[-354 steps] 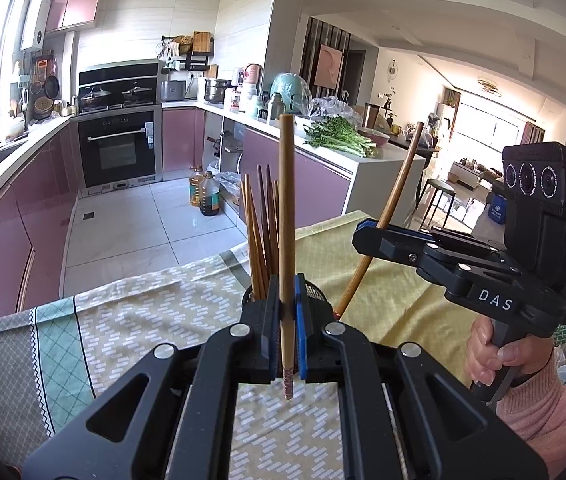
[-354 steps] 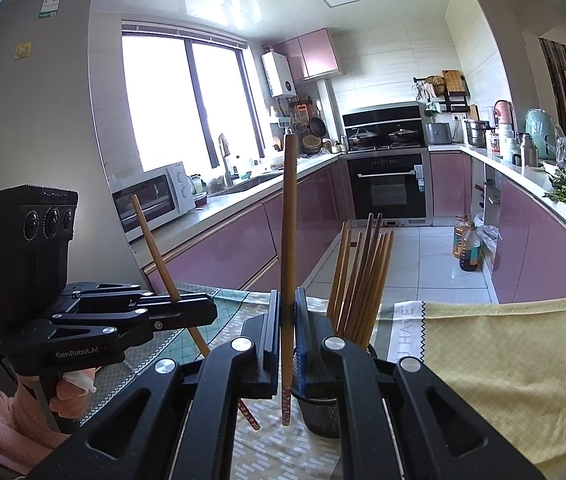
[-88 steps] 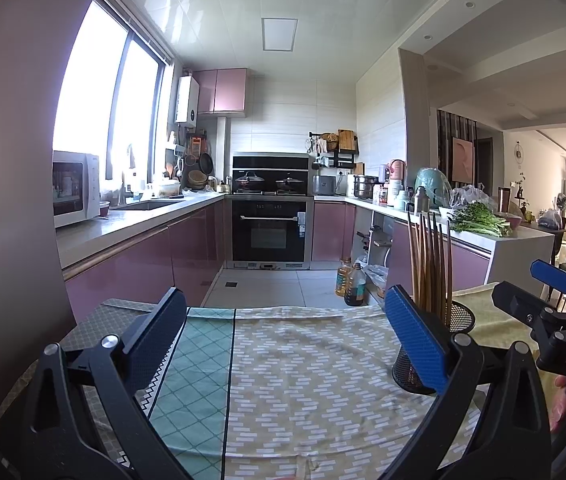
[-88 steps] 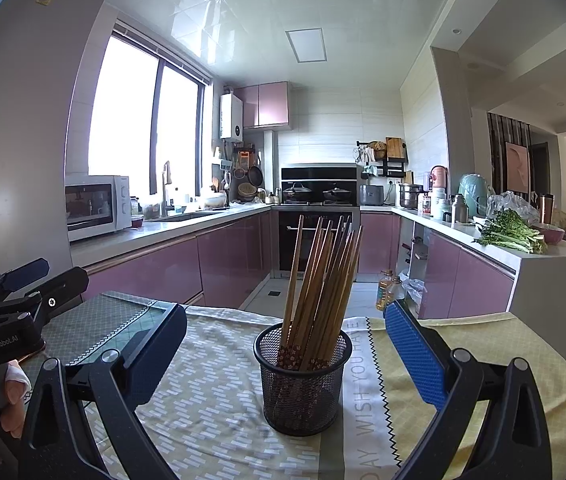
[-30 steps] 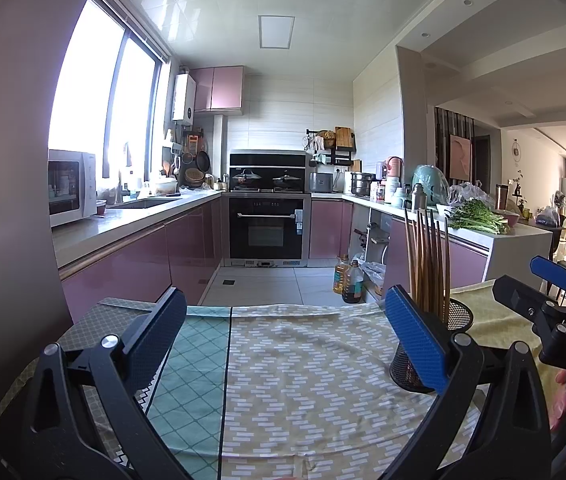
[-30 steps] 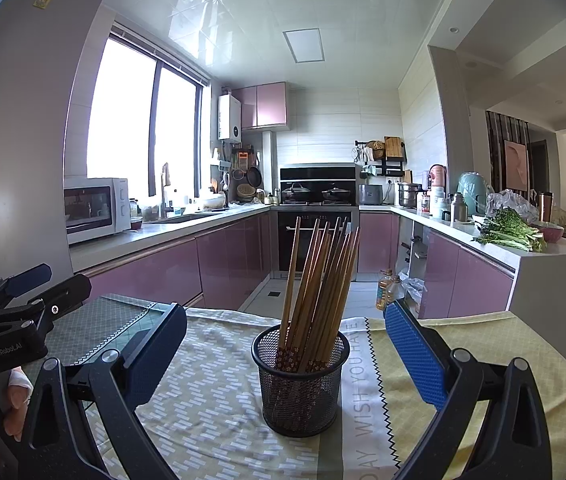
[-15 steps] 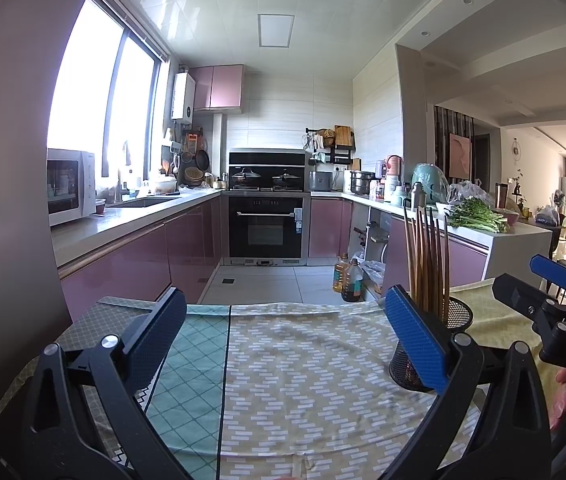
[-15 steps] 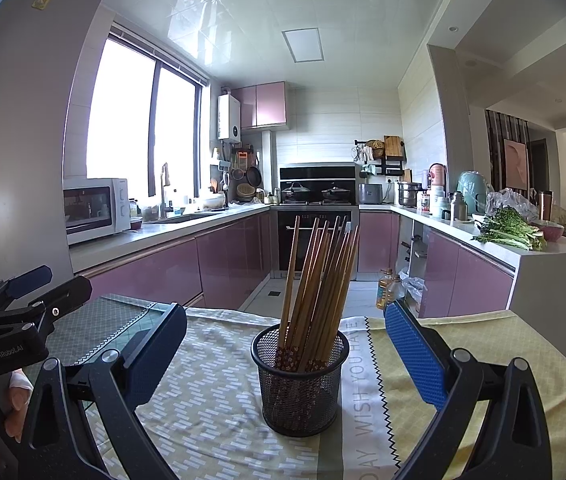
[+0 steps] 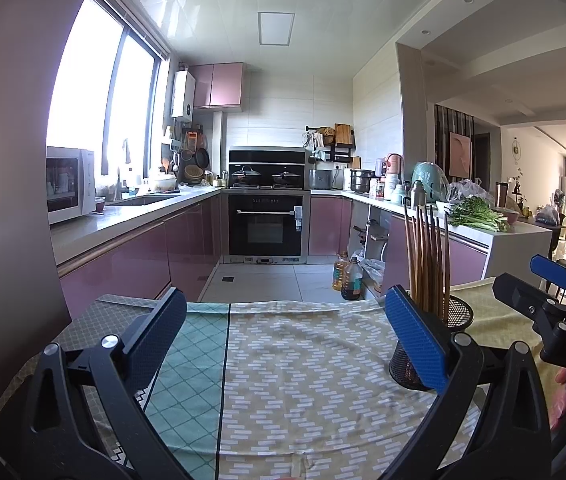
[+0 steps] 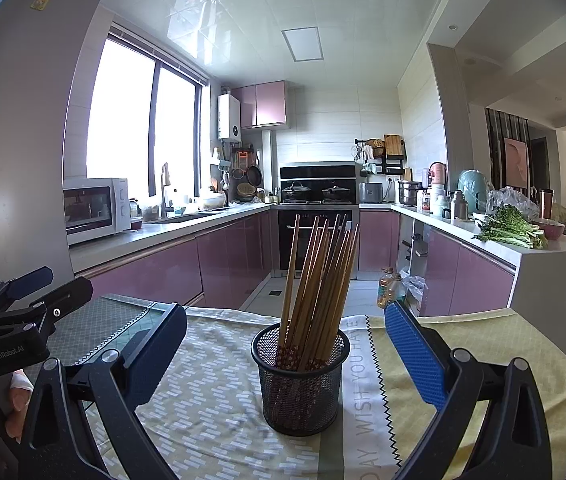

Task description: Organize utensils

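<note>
A black mesh cup (image 10: 301, 380) stands on the tablecloth, straight ahead of my right gripper (image 10: 285, 354), and several brown chopsticks (image 10: 319, 276) stand in it, leaning right. The right gripper is open and holds nothing. In the left wrist view the same mesh cup (image 9: 459, 316) with its chopsticks (image 9: 427, 256) sits to the right, partly hidden behind the right finger. My left gripper (image 9: 283, 336) is open and empty over the patterned cloth. The right gripper (image 9: 551, 300) shows at the far right of that view, and the left gripper (image 10: 23, 300) at the left edge of the right wrist view.
The table carries a patterned cloth (image 9: 299, 368) with a teal checked part (image 9: 187, 360) on the left and a yellow part (image 10: 483, 344) on the right. Pink kitchen cabinets (image 10: 155, 276), an oven (image 9: 265, 230) and a counter with greens (image 10: 511, 232) lie beyond the table's far edge.
Over the last second almost nothing has moved; both grippers stay open. About twelve seconds ago each gripper was shut on a chopstick; those chopsticks are no longer in the jaws.
</note>
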